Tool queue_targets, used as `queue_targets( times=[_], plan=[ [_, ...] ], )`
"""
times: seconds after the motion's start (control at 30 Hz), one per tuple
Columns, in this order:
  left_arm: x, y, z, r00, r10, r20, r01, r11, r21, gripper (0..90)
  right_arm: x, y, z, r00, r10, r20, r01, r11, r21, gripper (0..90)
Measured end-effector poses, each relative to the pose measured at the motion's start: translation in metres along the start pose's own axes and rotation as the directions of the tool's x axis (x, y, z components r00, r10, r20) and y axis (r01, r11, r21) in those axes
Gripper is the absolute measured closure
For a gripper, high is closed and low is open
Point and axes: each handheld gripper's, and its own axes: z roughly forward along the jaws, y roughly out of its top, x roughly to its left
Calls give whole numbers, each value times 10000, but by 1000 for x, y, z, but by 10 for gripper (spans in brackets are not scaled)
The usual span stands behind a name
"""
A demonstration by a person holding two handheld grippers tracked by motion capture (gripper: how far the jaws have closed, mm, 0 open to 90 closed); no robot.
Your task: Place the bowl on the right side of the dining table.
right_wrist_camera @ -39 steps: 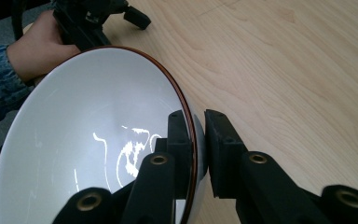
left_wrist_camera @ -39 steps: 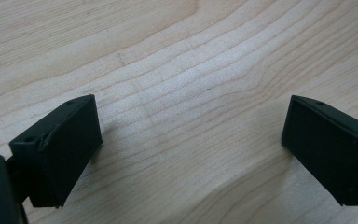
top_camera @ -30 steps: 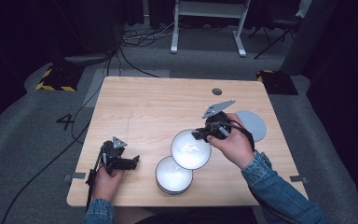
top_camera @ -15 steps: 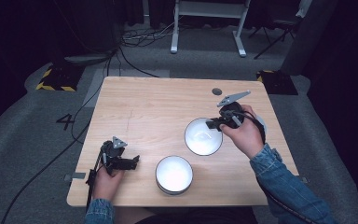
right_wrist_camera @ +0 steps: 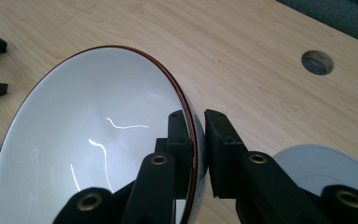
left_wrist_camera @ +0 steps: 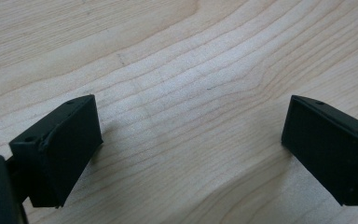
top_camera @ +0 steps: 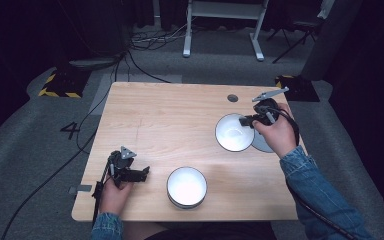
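Right gripper [right_wrist_camera: 199, 140]: my jaws are clamped on the rim of the white bowl [top_camera: 234, 132], one inside the wall and one outside (the rim has a thin brown edge).
White bowl, place: I hold it at the right side of the table [top_camera: 170, 115], tilted, its far edge overlapping the grey plate [top_camera: 263, 145].
Grey plate: it lies flat near the table's right edge, just beside my right hand [top_camera: 277, 134]; in the right gripper view it shows under my outer jaw.
Left gripper [top_camera: 141, 173]: my jaws stand wide apart with bare wood between them, low over the table's near left corner.
Second bowl [top_camera: 186, 186]: white, upright near the front edge of the table, just beside my left gripper and well apart from the bowl I hold.
Table hole [right_wrist_camera: 316, 62]: a round opening in the wood beyond the held bowl.
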Motion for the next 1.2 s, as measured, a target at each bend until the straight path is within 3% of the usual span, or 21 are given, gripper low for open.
queue_targets(
  times=[0.4,0.73,0.97,1.07,1.2],
  plan=[
    [0,2,1,10000,-1,-46,2,10000,21,47,-40,-8,-4,9945,775,700,-769,9970,-102,810],
    [1,2,2,9999,17,-106,-16,10000,14,48,-72,-20,-6,9824,1423,1210,-1425,9898,-70,810],
    [1,2,2,9999,3,-112,-3,10000,13,48,-100,-30,-5,9656,1933,1740,-1966,9805,21,810],
    [0,2,2,9999,-2,-112,2,10000,9,48,-106,-32,-4,9630,1951,1860,-1990,9800,25,810],
    [0,2,2,9999,-3,-115,3,10000,8,48,-120,-38,-2,9487,2507,1928,-2540,9672,-79,809]
  ],
)
